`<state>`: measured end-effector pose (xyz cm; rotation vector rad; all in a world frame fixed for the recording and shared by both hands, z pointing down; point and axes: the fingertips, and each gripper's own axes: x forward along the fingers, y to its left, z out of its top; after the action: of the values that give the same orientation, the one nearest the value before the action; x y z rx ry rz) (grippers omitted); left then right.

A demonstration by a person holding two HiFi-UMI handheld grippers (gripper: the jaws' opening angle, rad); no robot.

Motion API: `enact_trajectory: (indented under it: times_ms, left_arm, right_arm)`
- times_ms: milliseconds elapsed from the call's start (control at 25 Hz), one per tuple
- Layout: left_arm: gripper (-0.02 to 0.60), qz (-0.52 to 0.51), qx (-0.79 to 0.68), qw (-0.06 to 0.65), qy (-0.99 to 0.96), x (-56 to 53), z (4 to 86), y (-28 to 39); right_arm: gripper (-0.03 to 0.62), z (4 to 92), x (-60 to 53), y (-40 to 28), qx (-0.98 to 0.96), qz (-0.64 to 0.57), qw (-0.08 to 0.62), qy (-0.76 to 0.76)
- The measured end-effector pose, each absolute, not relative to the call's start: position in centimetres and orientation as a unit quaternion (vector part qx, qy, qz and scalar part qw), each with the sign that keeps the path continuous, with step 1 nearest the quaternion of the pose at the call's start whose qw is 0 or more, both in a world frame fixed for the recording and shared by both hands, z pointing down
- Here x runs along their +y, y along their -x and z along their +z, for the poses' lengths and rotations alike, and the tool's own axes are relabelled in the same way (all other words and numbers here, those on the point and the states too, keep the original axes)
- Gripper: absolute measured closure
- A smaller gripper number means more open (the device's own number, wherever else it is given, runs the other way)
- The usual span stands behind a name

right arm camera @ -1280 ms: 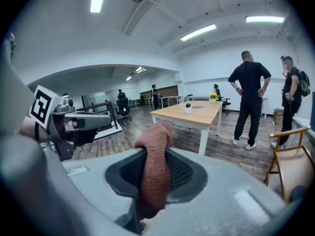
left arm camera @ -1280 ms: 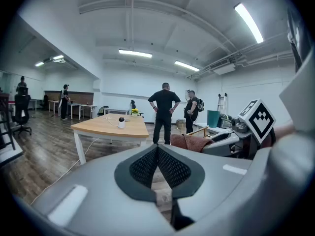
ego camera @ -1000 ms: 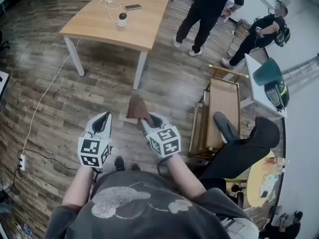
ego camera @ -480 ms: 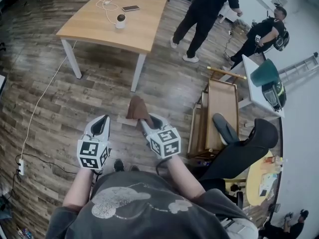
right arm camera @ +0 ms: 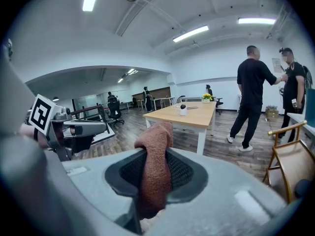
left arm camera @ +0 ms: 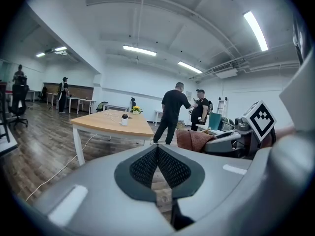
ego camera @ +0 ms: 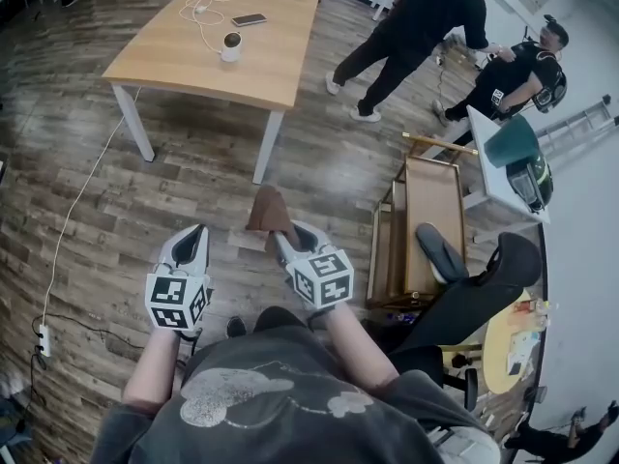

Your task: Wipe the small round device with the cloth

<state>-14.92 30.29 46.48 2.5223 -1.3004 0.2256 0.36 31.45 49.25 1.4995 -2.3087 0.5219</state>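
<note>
Head view: we log the right gripper clamped on a rust-brown cloth; left gripper jaws together, empty. White, dark-faced small round device stands on far table.

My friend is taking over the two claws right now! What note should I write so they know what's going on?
Left claw: shut, nothing in it.
Right claw: shut on the brown cloth, which sticks up out of its jaws.
Small round device: white, standing on the wooden table across the floor, beside a white cable, far from both claws.
Done: the cloth is in the claw.
Left: walk to the table and wipe the device; no wiping has begun.
</note>
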Motion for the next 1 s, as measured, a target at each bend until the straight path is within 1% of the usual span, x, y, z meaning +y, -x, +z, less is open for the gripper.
enact_trajectory:
  times_ms: [360, 680, 1000]
  left_arm:
    - [0.562, 0.084, -0.457, 0.154, -0.872, 26.5, 47.4, 14.3]
    - [0.562, 0.091, -0.484, 0.152, -0.857, 19.5, 47.3, 13.1]
    - [0.563, 0.092, -0.501, 0.148, -0.848, 12.8, 46.7, 10.0]
  right_arm:
    - [0.516, 50.2, 27.4, -2.3, -0.802, 0.194, 0.166, -0.540]
    - [0.516, 50.5, 18.9, -4.1, -0.817, 0.195, 0.159, -0.520]
    - [0.516, 50.4, 11.4, -7.5, -0.823, 0.201, 0.155, -0.508]
